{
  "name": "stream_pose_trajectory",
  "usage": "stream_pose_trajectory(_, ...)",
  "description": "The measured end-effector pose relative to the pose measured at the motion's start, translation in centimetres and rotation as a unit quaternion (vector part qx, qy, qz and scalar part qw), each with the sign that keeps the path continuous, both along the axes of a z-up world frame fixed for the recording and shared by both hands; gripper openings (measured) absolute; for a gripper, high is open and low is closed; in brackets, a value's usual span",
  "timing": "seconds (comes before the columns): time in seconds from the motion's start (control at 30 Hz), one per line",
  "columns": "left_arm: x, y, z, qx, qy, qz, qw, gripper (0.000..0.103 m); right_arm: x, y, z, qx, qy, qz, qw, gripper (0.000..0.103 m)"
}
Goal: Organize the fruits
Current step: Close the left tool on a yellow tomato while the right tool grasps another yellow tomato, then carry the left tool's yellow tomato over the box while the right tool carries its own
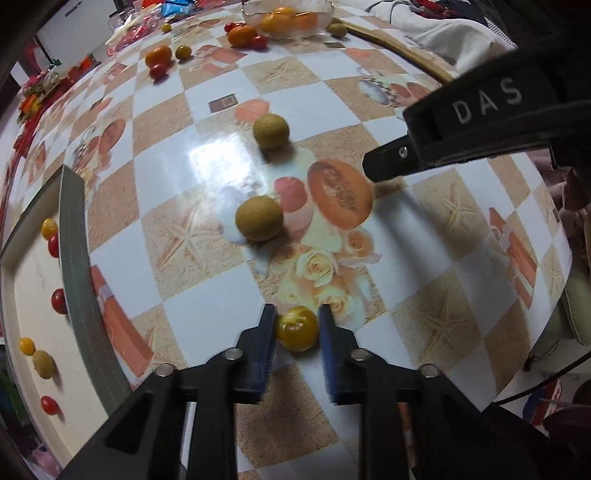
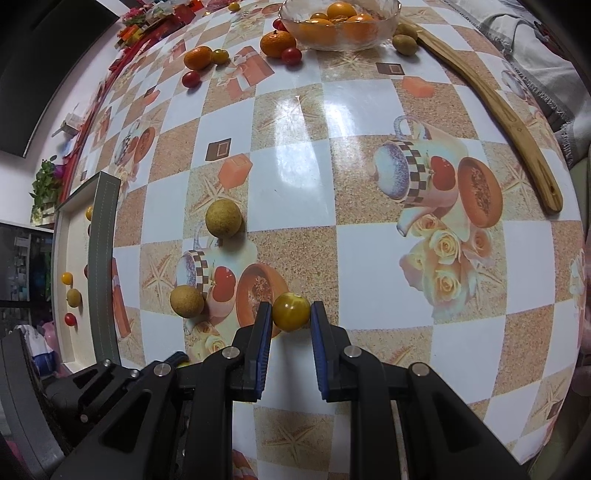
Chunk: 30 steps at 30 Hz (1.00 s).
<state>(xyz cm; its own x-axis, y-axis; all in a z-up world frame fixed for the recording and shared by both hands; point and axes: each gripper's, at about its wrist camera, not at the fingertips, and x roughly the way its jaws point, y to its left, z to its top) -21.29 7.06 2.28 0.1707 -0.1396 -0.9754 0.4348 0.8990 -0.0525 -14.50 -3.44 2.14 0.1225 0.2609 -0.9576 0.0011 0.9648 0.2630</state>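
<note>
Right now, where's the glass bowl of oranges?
In the right wrist view, the glass bowl sits at the far edge of the table, right of centre, with a mandarin and red tomato on its left and a wooden stick on its right.

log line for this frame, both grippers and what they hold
left gripper: shut on yellow cherry tomato | right gripper: shut on yellow cherry tomato | tray: small fruits inside | glass bowl: oranges

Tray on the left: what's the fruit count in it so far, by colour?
In the tray, seen from the left wrist:
Red tomatoes: 3
Yellow tomatoes: 2
Brown-green round fruit: 1
Total: 6
</note>
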Motion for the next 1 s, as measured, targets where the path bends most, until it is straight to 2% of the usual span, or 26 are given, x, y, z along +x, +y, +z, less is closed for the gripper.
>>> stream_pose_trajectory(0.2,1.8,1.7,0.8,-0.051,0.038,0.043,0.997,0.023,-0.7,0.1,0.8,-0.008,0.004,0.006,1.0,0.023)
stream_pose_trajectory(0.3,2.7,3.2,1.8,-0.063,0.04,0.064,0.9951,0.023,-1.1,0.6,1.3,-0.013,0.004,0.017,1.0,0.023)
stream_pose_trajectory(0.73,3.6,10.2,6.5,-0.05,0.007,0.12,0.9915,0.023,-1.2,5.3,5.4,-0.014,-0.009,0.071,0.997,0.023)
stream_pose_trajectory(1.0,3.7,13.7,8.0,-0.048,-0.007,0.159,0.986,0.023,-0.8,10.0,7.9,-0.015,-0.024,0.118,0.993,0.023)
